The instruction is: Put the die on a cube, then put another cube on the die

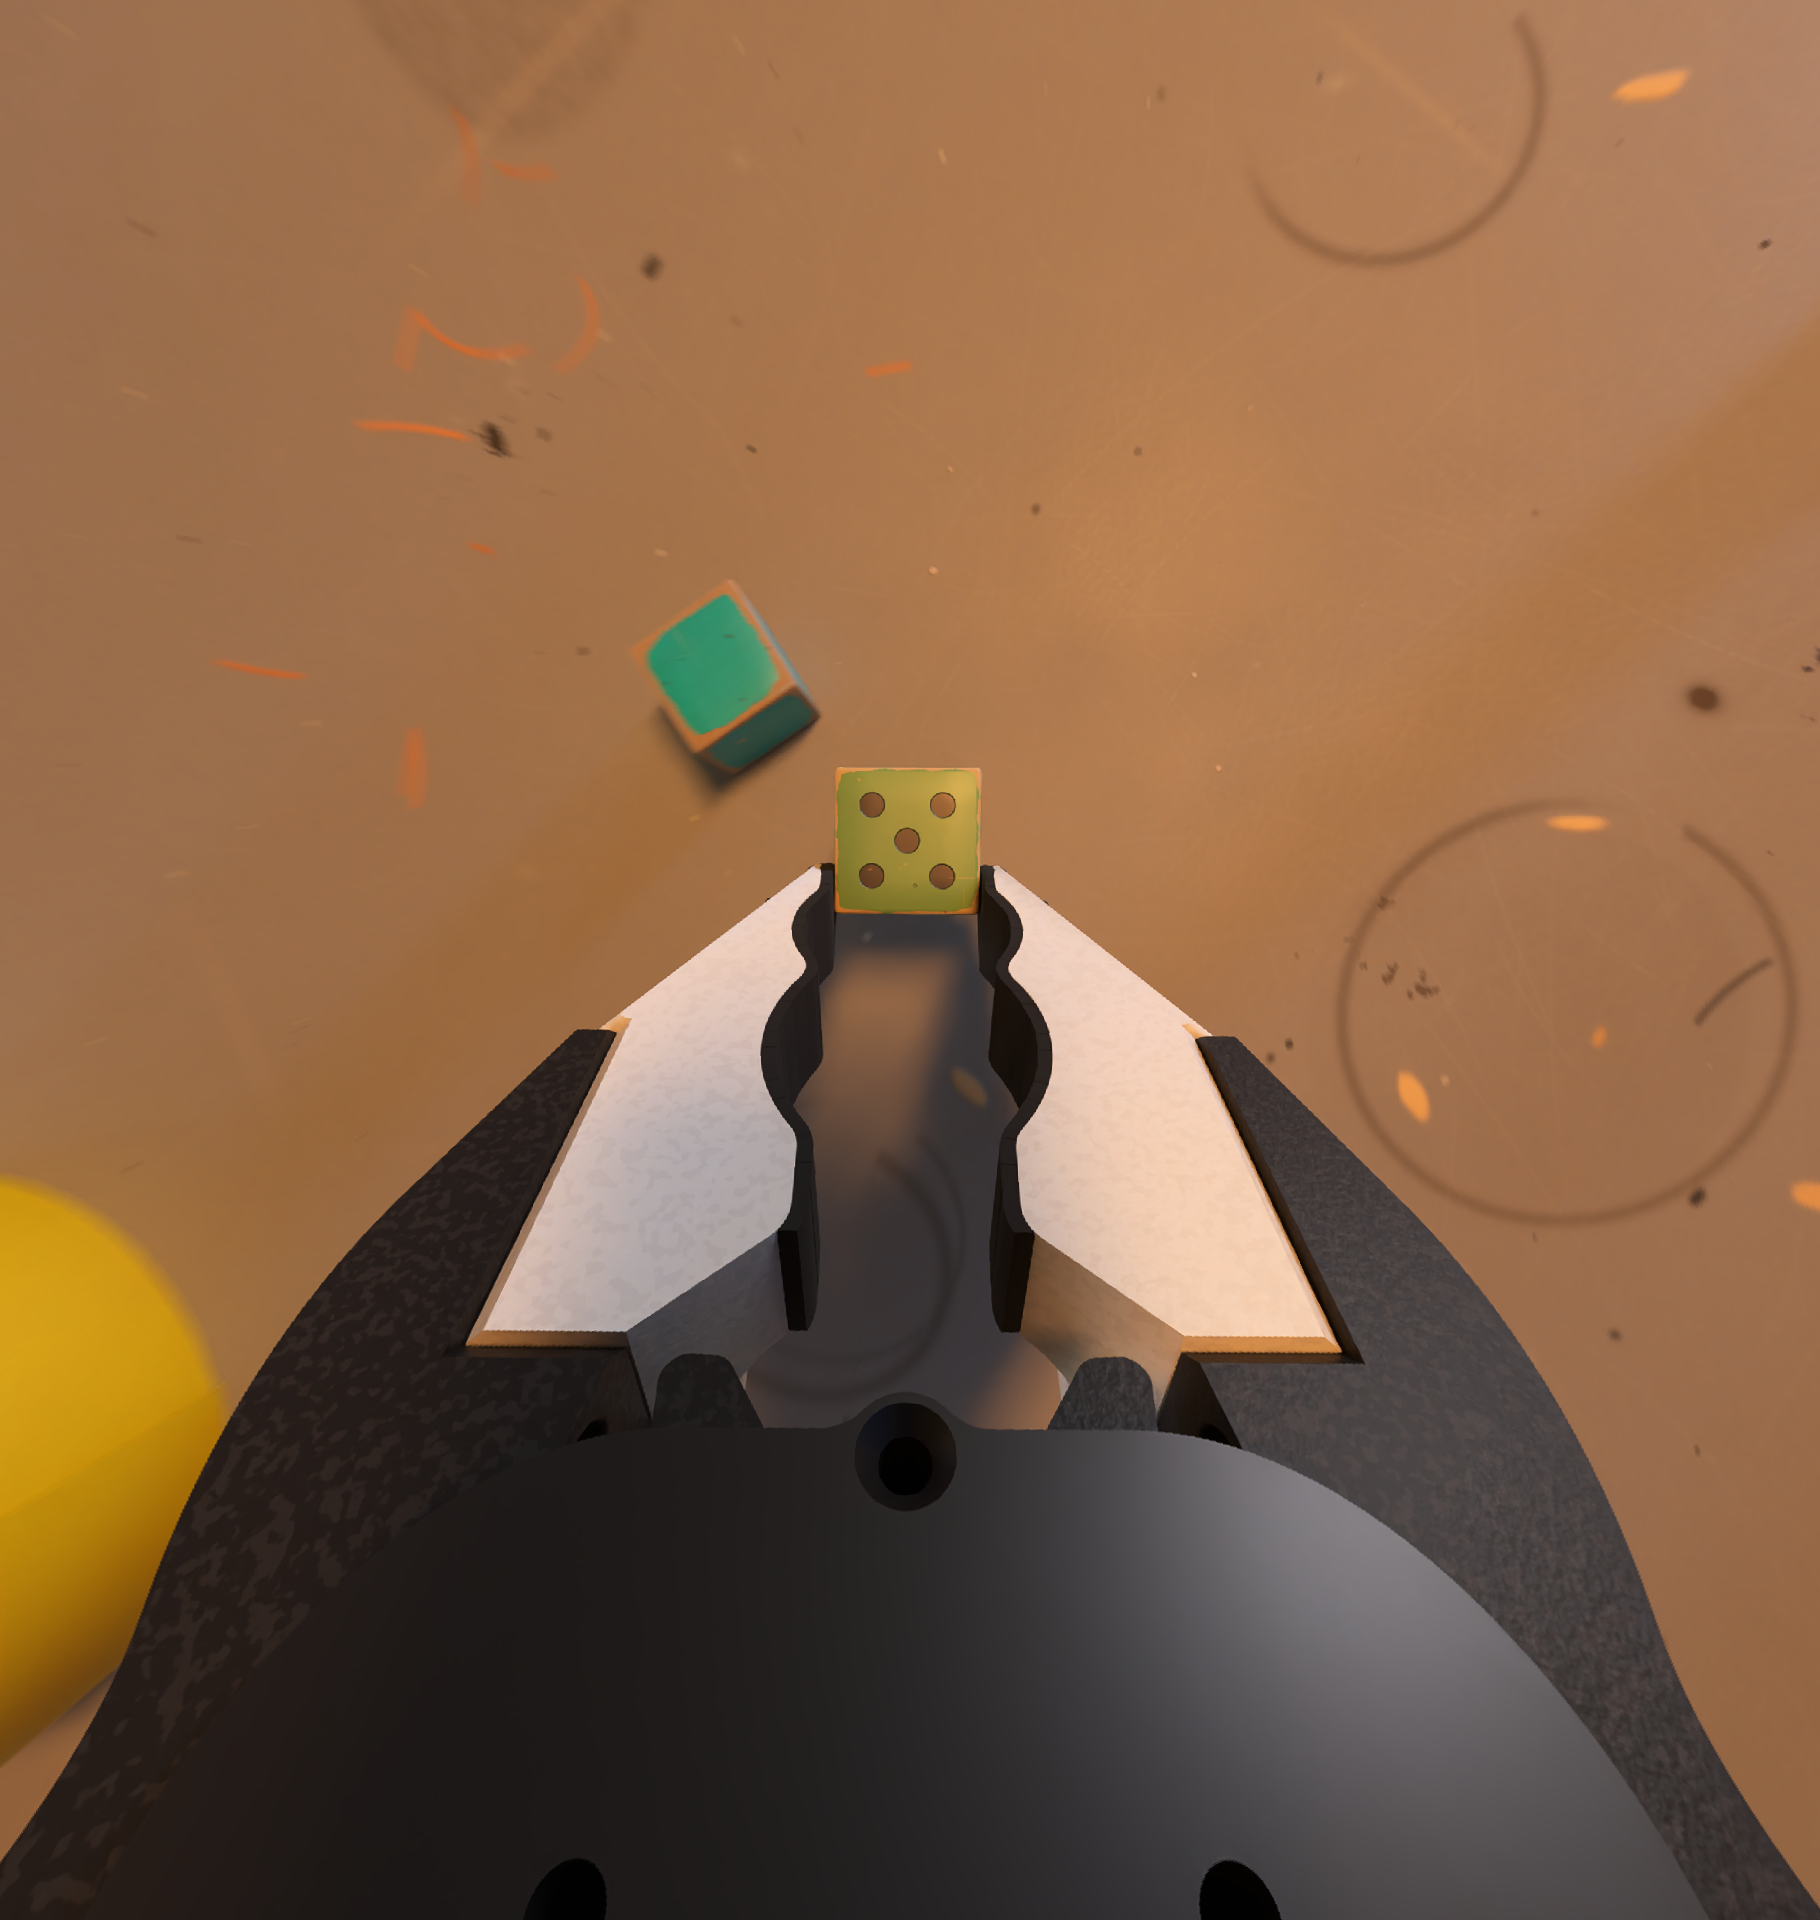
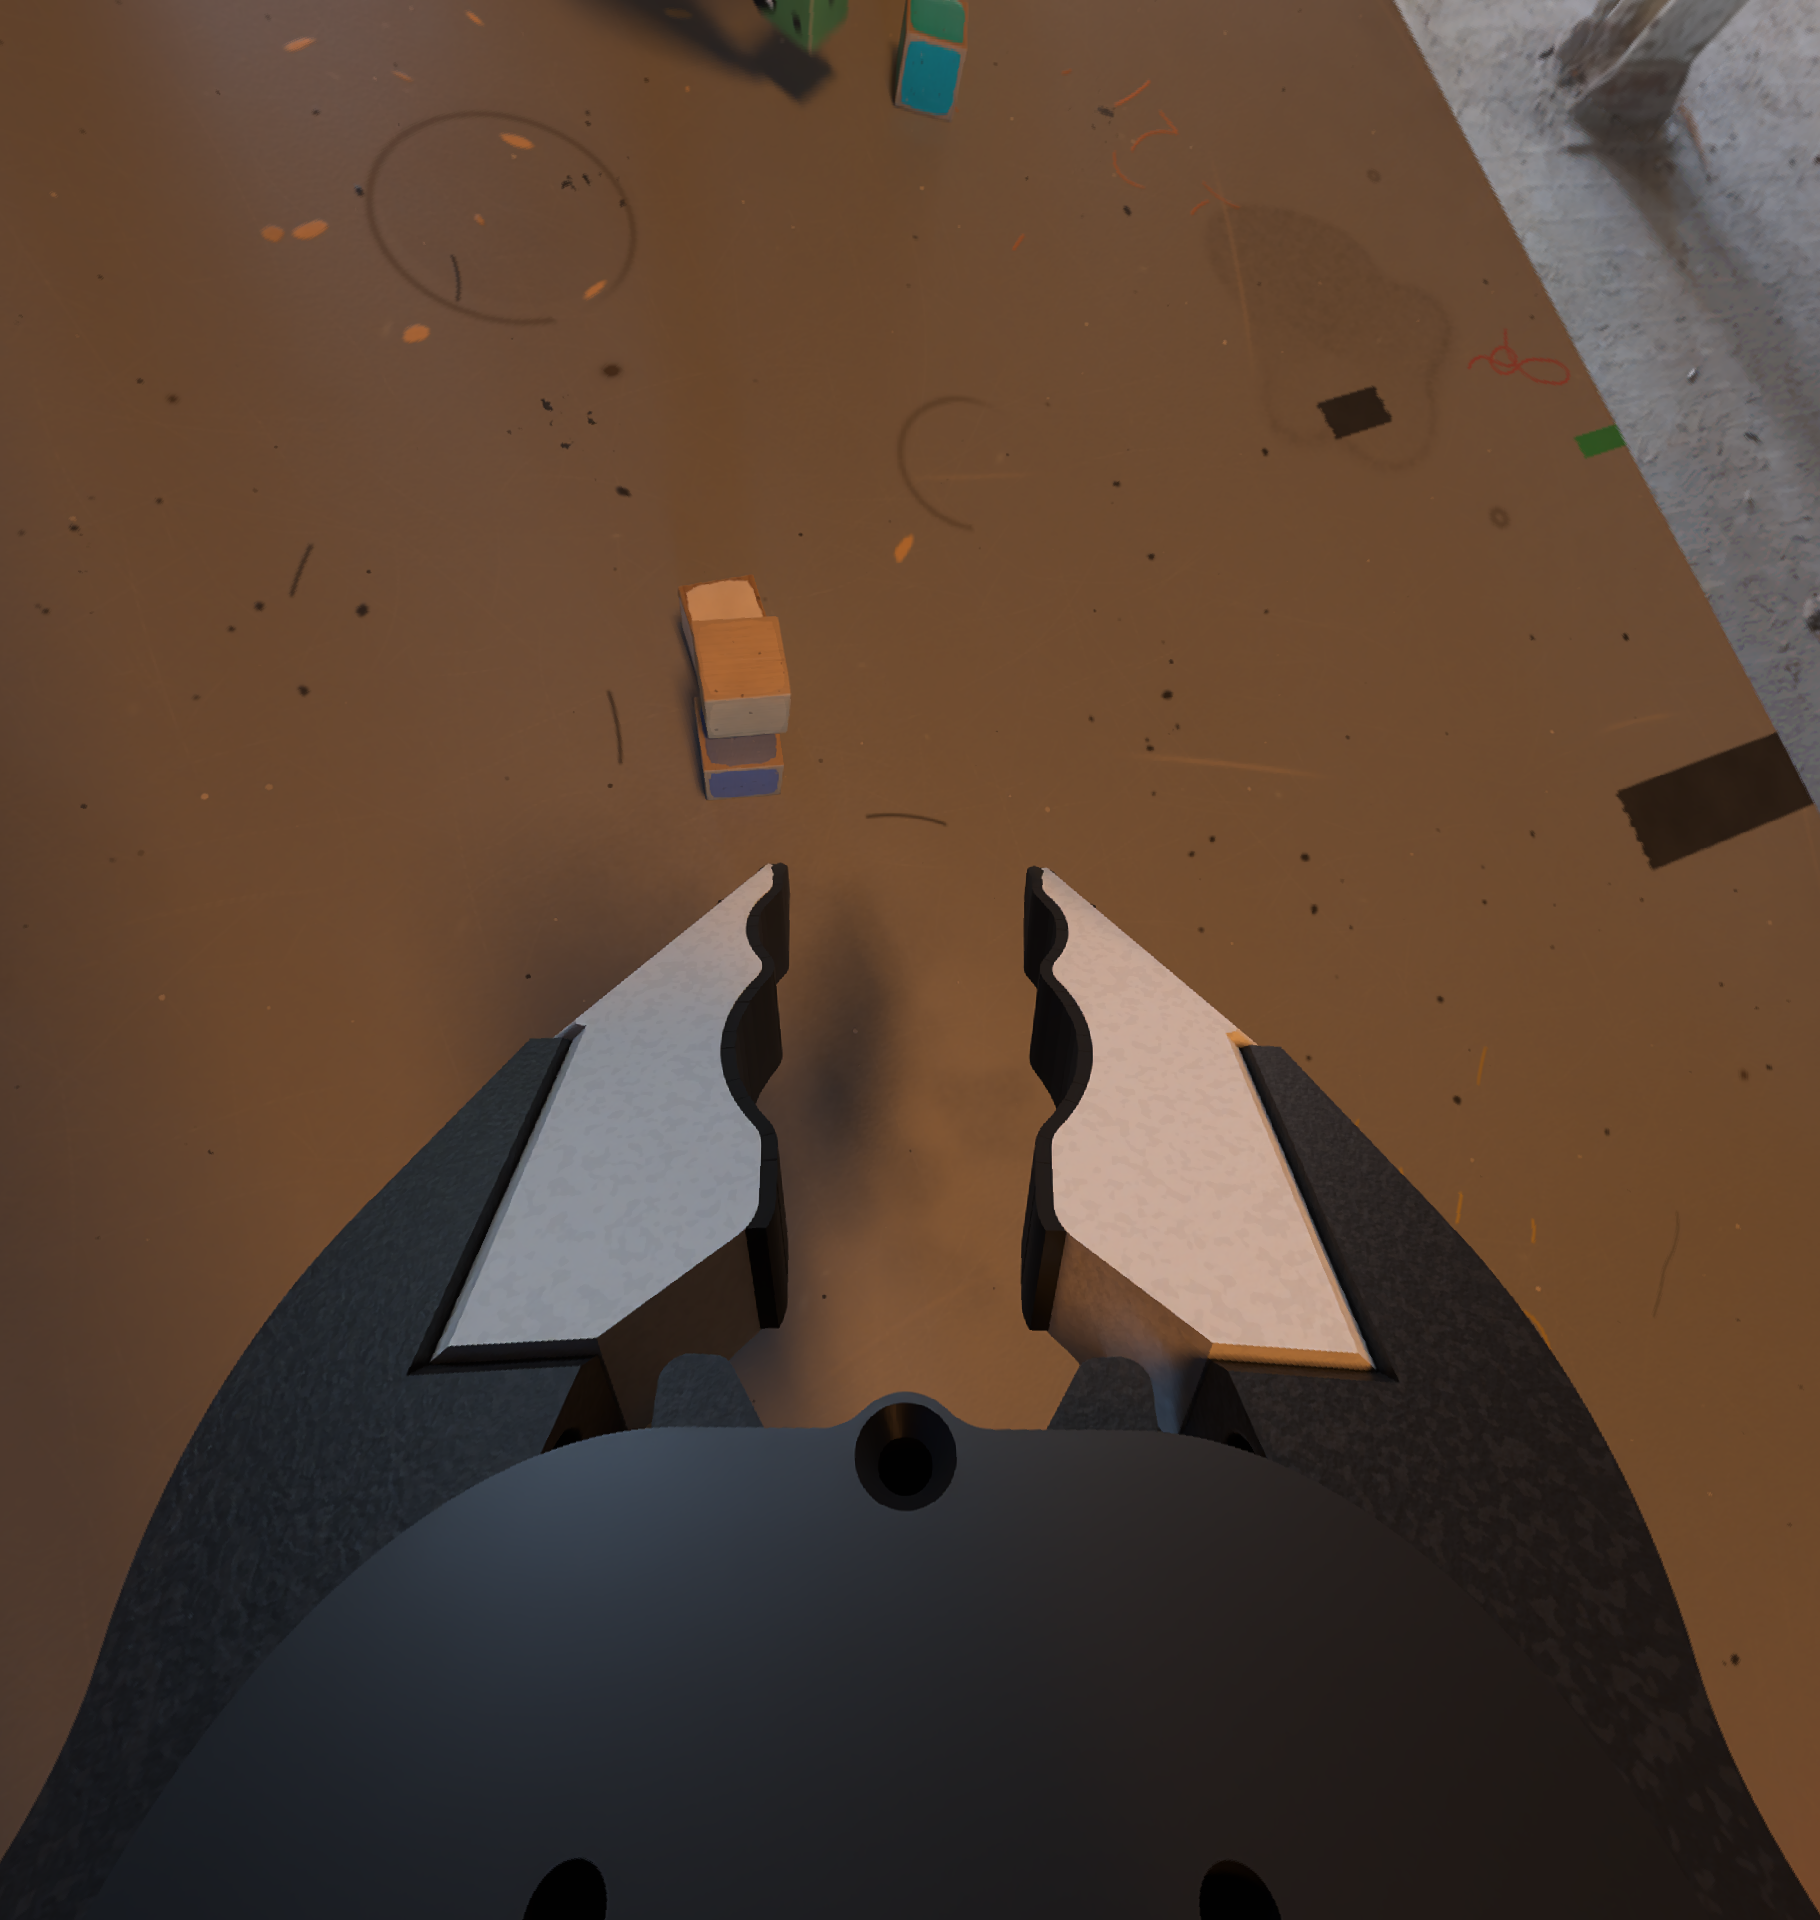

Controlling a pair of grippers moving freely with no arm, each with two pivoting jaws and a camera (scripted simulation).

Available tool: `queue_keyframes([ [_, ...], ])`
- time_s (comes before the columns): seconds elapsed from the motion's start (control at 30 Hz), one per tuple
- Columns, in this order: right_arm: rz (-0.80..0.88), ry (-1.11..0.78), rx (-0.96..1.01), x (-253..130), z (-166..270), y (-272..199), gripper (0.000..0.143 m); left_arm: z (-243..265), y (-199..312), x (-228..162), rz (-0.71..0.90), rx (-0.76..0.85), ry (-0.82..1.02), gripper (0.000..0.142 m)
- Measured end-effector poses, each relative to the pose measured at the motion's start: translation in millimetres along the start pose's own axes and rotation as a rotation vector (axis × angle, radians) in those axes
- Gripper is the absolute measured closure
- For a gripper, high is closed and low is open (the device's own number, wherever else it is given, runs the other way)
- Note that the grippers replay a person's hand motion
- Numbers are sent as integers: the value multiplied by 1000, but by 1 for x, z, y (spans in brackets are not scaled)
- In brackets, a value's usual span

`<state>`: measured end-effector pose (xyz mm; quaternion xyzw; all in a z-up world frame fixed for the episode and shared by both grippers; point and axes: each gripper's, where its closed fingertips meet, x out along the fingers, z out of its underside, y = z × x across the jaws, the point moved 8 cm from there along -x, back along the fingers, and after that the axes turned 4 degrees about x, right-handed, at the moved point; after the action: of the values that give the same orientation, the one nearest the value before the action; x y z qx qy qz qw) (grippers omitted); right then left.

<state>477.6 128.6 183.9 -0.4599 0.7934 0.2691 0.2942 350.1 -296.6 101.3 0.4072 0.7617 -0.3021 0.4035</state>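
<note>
My left gripper (image 1: 907, 885) is shut on a yellow-green die (image 1: 907, 840), held by its sides at the fingertips with the five-pip face toward the camera. A teal cube (image 1: 724, 675) sits on the brown table just ahead and to the left of the die, apart from it. In the right wrist view the die (image 2: 807, 19) and the teal cube (image 2: 932, 62) show small at the top edge. My right gripper (image 2: 906, 873) is open and empty above the table. Ahead of it a tan wooden cube (image 2: 745, 665) rests on a blue-faced cube (image 2: 742, 777).
A blurred yellow object (image 1: 54, 1403) is close at the lower left of the left wrist view. The table edge (image 2: 1654, 499) runs diagonally on the right, with grey concrete floor beyond. Black tape patches (image 2: 1711, 800) lie near that edge.
</note>
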Motion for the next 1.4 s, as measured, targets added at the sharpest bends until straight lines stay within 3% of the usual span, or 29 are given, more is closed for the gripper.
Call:
queue_keyframes([
  [0.13,8,21,3,-5,-1,1,98,-18,5,-71,-73,17,169,116],
  [0.27,4,34,-6,-4,-5,1,98,-72,61,-123,67,160,352,116],
  [0.33,-4,33,-12,-1,-5,-1,98,-97,103,-115,135,312,342,116],
  [0.5,-13,5,-24,2,-2,-5,98,-128,172,-40,205,542,177,116],
  [0.63,-22,17,-33,0,-3,-7,98,-141,183,-5,238,558,108,116],
  [0.9,-29,9,-57,1,-4,-9,98,-148,187,28,274,565,52,116],
  [1.4,-28,28,-53,-4,-3,-7,98,-144,184,46,391,530,84,116],
])
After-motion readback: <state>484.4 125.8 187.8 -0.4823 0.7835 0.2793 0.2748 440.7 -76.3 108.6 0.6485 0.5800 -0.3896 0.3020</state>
